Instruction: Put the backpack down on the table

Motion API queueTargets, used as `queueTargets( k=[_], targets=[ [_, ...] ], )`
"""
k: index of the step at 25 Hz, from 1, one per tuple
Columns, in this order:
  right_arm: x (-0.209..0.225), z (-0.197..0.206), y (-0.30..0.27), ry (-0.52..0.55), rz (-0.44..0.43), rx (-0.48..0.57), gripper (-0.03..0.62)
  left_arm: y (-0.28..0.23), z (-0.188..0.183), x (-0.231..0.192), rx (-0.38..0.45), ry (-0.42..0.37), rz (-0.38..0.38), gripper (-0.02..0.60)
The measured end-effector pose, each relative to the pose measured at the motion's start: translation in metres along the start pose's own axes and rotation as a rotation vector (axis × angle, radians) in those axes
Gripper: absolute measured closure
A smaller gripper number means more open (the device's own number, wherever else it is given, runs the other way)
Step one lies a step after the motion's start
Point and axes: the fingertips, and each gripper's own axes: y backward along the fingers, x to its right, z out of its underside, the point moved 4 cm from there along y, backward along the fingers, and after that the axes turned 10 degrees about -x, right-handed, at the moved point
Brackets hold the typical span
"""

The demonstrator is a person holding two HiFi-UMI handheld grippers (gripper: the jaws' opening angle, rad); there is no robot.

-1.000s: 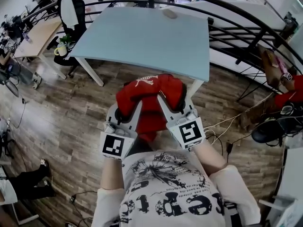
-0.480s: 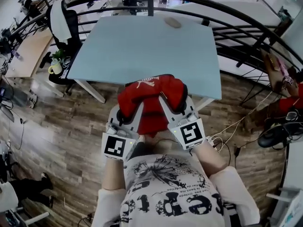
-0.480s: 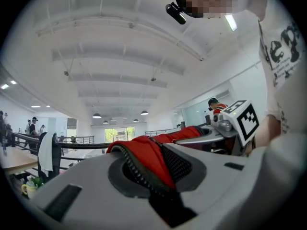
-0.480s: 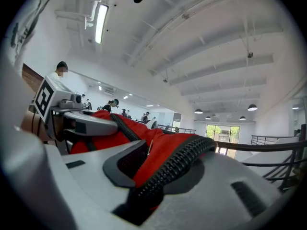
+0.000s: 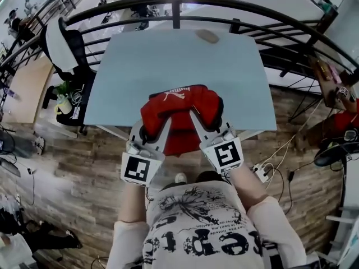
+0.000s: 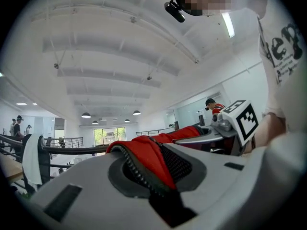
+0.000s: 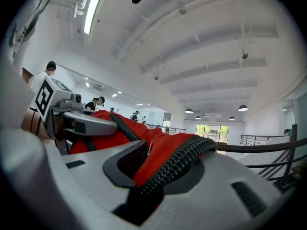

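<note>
A red backpack with black trim hangs between my two grippers, over the near edge of the light blue table. My left gripper is shut on the backpack's left side, red fabric and black zipper trim pinched in its jaws. My right gripper is shut on the right side, with the backpack's padded edge clamped between its jaws. Both grippers point level toward the table. The lower part of the backpack is hidden behind the grippers.
A small beige object lies at the table's far edge. A black curved railing runs behind the table. An office chair stands at the left. Cables and a power strip lie on the wooden floor at the right.
Both grippers have carried the backpack forward toward the table; it now hangs over the table's near edge instead of over the floor. The grips are unchanged.
</note>
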Motion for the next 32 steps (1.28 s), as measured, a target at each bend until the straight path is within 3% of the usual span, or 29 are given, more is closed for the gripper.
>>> queueTargets(
  k=[9, 25, 32],
  targets=[
    [0.043, -0.002, -0.094, 0.022, 0.006, -0.030, 0.500, -0.073, 0.010, -0.075, 0.005, 0.035, 0.014, 0.508],
    [0.216, 0.004, -0.257, 0.029, 0.037, -0.039, 0.500, -0.291, -0.009, -0.183, 0.035, 0.040, 0.028, 0.508],
    [0.258, 0.012, -0.314, 0.008, 0.080, -0.065, 0.500, -0.356, -0.008, -0.224, 0.050, 0.045, 0.054, 0.508]
  ],
)
